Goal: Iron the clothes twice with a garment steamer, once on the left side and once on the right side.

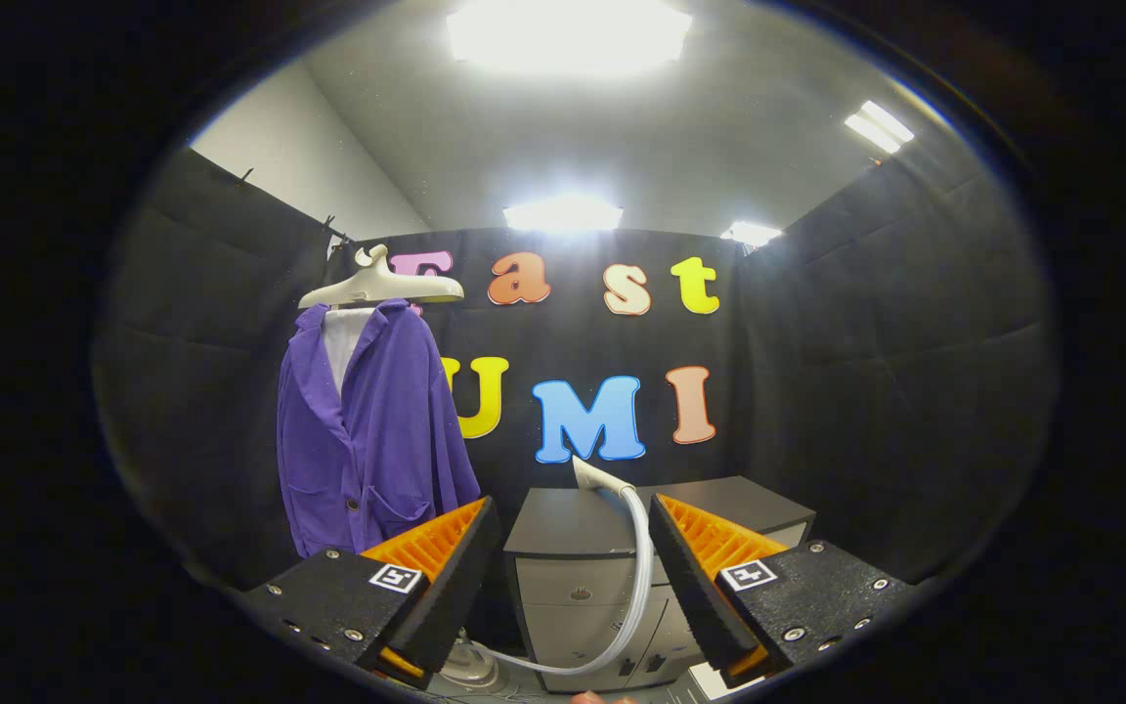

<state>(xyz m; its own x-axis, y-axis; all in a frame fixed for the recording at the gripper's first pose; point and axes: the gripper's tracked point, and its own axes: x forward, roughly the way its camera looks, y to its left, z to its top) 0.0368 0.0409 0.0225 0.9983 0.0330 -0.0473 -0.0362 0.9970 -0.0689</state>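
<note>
A purple jacket (368, 430) over a white shirt hangs on a cream hanger (382, 286), beyond and above my left finger. The steamer head (594, 476) rests on a grey cabinet (573, 548) straight ahead, between and beyond the fingers. Its white hose (633, 577) curves down the cabinet front to the steamer base (470, 667) on the floor, behind my left finger. My gripper (573, 528) is open, its orange and black fingers wide apart with nothing between them, some way short of the cabinet.
Black cloth walls close the booth on the left, back and right. The grey cabinet has drawers on its front and a second, lower top to the right (749, 501). Ceiling lights glare overhead.
</note>
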